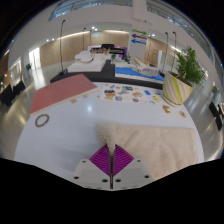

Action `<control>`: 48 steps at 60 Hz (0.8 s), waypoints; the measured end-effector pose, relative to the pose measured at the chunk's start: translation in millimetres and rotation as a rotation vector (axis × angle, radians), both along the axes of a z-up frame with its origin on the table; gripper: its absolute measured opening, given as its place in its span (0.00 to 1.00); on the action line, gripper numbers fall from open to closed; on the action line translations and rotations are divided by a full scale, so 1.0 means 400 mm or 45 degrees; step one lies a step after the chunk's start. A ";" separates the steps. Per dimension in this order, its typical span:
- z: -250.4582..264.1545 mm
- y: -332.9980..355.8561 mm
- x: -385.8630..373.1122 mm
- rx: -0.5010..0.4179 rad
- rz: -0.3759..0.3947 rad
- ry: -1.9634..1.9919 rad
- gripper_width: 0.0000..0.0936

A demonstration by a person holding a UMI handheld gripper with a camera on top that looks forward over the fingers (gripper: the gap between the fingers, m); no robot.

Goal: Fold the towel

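A beige towel [150,150] lies on the white table [70,135], spreading from my fingertips to the right. My gripper [111,150] is shut, its magenta pads [100,160] pressed together on the near edge of the towel. The cloth bunches up just ahead of the fingertips. The part of the towel between the pads is hidden.
A salmon mat [62,93] lies beyond the fingers to the left, with a small ring [41,120] near it. Several small items [130,93] lie in a row across the table. A yellow striped container [177,90] and a green plant [188,65] stand far right.
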State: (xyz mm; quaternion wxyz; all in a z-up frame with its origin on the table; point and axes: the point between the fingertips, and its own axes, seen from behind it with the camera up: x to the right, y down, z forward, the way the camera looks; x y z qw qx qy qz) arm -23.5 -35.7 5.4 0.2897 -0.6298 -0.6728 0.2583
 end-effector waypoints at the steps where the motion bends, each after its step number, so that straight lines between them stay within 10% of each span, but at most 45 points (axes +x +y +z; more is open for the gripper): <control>1: 0.017 0.008 -0.003 -0.017 -0.001 0.004 0.01; 15: 0.242 0.377 0.005 -0.049 -0.088 0.116 0.01; 27: 0.181 0.706 0.006 0.020 -0.191 0.111 0.04; 29: 0.153 0.731 0.007 0.009 -0.196 0.094 0.12; 36: 0.146 0.780 0.043 -0.053 -0.242 0.065 0.90; 48: 0.349 0.744 0.229 -0.064 -0.287 0.090 0.91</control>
